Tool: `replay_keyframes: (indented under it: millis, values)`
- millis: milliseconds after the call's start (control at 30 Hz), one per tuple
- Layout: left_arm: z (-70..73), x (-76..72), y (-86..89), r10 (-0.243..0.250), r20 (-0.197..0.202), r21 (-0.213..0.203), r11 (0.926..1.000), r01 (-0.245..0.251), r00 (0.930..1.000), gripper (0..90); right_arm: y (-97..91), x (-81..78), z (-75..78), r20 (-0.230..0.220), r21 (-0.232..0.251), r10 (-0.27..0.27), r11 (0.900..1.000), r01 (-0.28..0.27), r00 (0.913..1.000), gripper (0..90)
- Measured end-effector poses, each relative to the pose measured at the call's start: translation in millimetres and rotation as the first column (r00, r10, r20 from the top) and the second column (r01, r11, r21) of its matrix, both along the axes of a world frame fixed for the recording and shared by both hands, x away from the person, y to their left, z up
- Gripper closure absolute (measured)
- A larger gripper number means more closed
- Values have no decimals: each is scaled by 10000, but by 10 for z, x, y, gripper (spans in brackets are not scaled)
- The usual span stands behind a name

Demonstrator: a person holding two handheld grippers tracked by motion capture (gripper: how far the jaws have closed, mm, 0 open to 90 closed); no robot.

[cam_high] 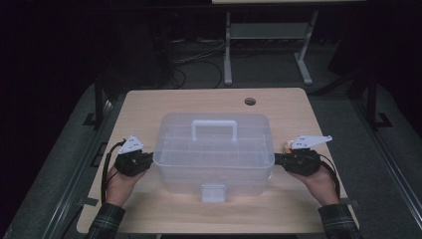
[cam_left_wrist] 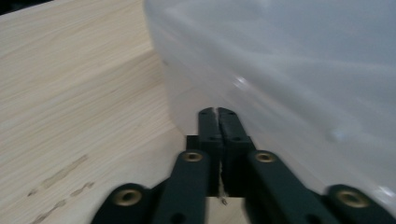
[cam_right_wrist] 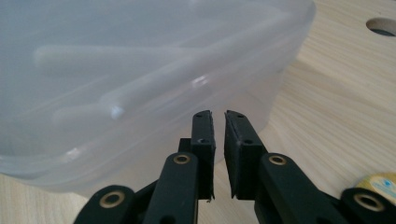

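Boxes: one, clear plastic (cam_high: pixel 214 152)
Handles on the lid: one, white (cam_high: pixel 214 130)
Latches at the box's near side: one (cam_high: pixel 213 193)
Tables with the box on them: one, pale wood (cam_high: pixel 149 107)
Holes in the tabletop: one, round (cam_high: pixel 250 101)
Grippers: two, a left gripper (cam_high: pixel 149 159) and a right gripper (cam_high: pixel 276 159)
Hands: two, a left hand (cam_high: pixel 119 181) and a right hand (cam_high: pixel 318 180)
Yellowish round things by the right gripper: one (cam_right_wrist: pixel 380 183)
Further tables behind: one (cam_high: pixel 268 35)

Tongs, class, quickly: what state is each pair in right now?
Left tongs: closed, holding nothing, tips at the plastic box.
Right tongs: a narrow gap between the jaws, nothing in it.
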State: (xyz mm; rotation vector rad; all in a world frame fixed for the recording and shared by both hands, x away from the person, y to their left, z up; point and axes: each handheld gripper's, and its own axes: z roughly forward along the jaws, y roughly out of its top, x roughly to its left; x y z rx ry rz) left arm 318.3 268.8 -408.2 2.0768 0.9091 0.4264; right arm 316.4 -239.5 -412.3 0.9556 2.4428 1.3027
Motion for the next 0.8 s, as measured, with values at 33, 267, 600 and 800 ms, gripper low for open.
replay_keyframes:
  millis: [33,267,600,800]
  values:
    - [-18,7,10,63,-127,-53,10000,-64,9999,809,-14,-1,3,-3,-68,-68,10000,68,10000,783]
    - [-88,14,99,398,-466,199,9990,-389,9981,604,-137,17,10,20,-234,-1008,9946,1008,9949,583]
    - [-131,-62,238,762,-495,246,9969,-751,9959,434,-199,41,41,-134,-256,-1276,9915,1272,9917,483]
    - [-162,-118,301,889,-490,392,9954,-870,9948,398,-228,46,54,-266,-206,-1307,9913,1302,9911,443]
